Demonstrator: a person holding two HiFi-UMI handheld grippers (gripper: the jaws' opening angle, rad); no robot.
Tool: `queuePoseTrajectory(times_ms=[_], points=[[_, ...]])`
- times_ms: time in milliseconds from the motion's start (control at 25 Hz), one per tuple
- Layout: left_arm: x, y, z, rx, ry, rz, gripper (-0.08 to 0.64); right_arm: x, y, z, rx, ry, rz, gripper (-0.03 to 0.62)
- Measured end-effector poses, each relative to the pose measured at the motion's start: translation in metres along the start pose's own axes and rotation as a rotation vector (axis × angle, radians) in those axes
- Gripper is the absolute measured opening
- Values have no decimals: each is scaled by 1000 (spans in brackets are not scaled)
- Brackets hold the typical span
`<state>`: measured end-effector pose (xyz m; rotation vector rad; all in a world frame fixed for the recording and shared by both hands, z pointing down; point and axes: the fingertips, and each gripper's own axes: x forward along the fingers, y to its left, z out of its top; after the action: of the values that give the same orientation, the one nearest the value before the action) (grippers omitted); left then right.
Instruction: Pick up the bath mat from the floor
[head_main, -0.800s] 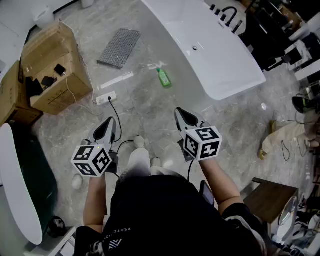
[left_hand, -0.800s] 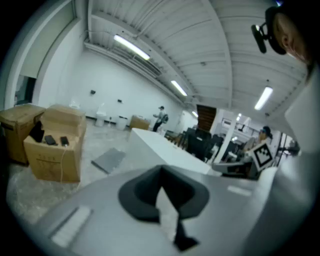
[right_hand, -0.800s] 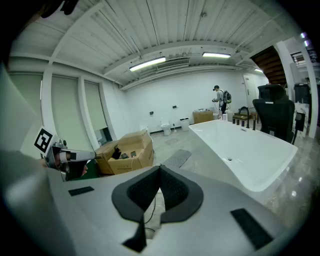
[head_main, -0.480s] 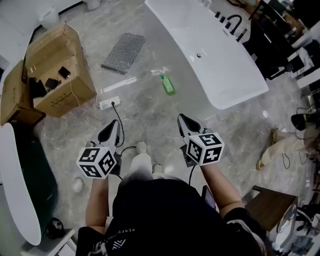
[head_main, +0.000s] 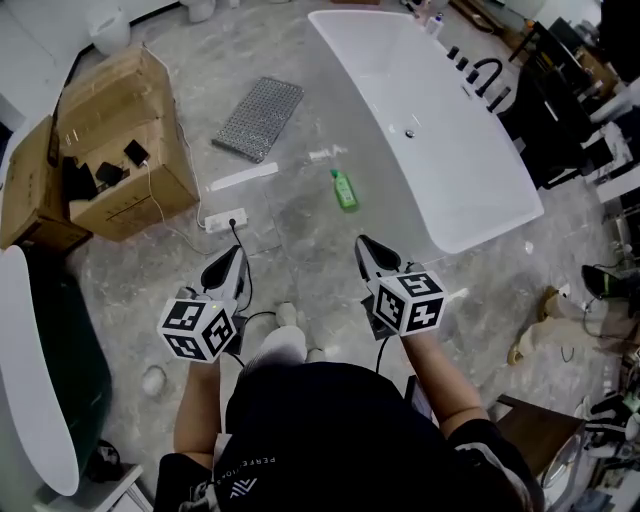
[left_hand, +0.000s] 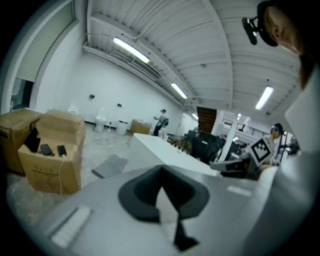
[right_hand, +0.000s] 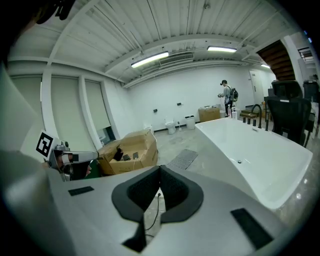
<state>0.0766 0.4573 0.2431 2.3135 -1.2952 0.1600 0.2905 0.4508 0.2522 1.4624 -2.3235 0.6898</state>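
Marble floor grey, cluttered. Cardboard boxes upper left. Bath mat flat on floor, upper centre-left, well apart from both grippers. Power strip with cable lies between mat and left gripper: trip or snag risk on approach. Green bottle near path, could get knocked. Right gripper and left one both pressed together, empty. Thin mat edge likely slides on slick floor unless jaws spread first.

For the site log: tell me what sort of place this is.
Probably a bathroom-fittings showroom or warehouse: a freestanding tub, a toilet far off, cardboard boxes, all in one big open hall.
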Motion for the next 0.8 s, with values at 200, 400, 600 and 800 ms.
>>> queuePoseTrajectory(times_ms=[200,400,600,800], points=[[13,25,11,2,-13,37,5,29,1,15,-4,2,26,-2],[23,49,18,-14,6,59,5,56,6,30,-13,8,60,-2],[34,70,25,-40,24,52,5,84,11,41,-9,21,96,-2],[48,88,33,0,54,46,5,107,10,49,6,39,104,-2]])
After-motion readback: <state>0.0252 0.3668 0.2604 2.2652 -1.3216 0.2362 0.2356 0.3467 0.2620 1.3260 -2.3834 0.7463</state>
